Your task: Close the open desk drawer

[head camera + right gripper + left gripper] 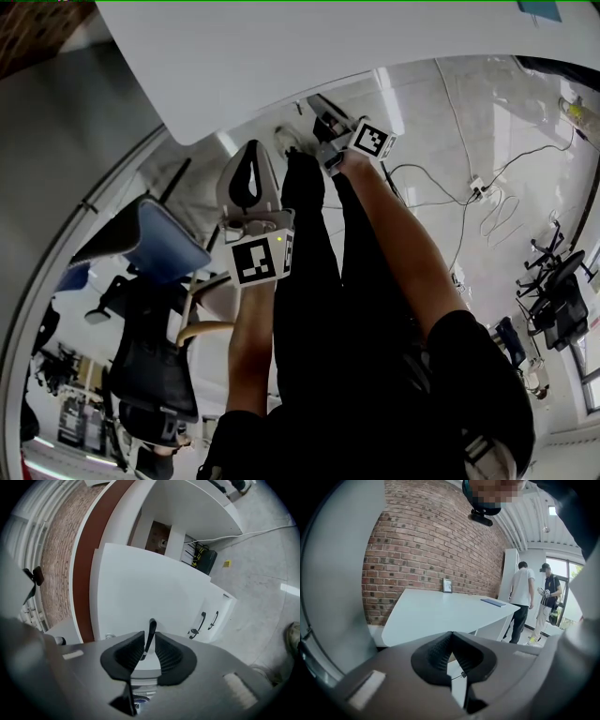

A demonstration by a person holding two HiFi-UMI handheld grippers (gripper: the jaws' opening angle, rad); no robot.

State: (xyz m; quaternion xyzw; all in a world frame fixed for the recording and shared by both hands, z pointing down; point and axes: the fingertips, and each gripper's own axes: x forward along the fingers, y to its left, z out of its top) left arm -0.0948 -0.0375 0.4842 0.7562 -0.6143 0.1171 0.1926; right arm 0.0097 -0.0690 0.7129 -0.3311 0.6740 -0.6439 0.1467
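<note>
My right gripper (328,127) reaches under the edge of the white desk (328,56), far from my body. In the right gripper view its pads (164,652) close on a thin black drawer handle (152,626) that stands upright between them. The white drawer (144,666) shows in the gap just below the handle. My left gripper (251,150) hangs nearer, left of my legs, away from the drawer. It is shut with nothing in it (452,637) and faces another white desk (440,611).
Two more black handles (201,623) sit on the white cabinet front to the right. A blue chair (145,234) and a black chair (155,361) stand at left. Cables (473,187) trail on the floor at right. Two people (522,602) stand by a brick wall (431,541).
</note>
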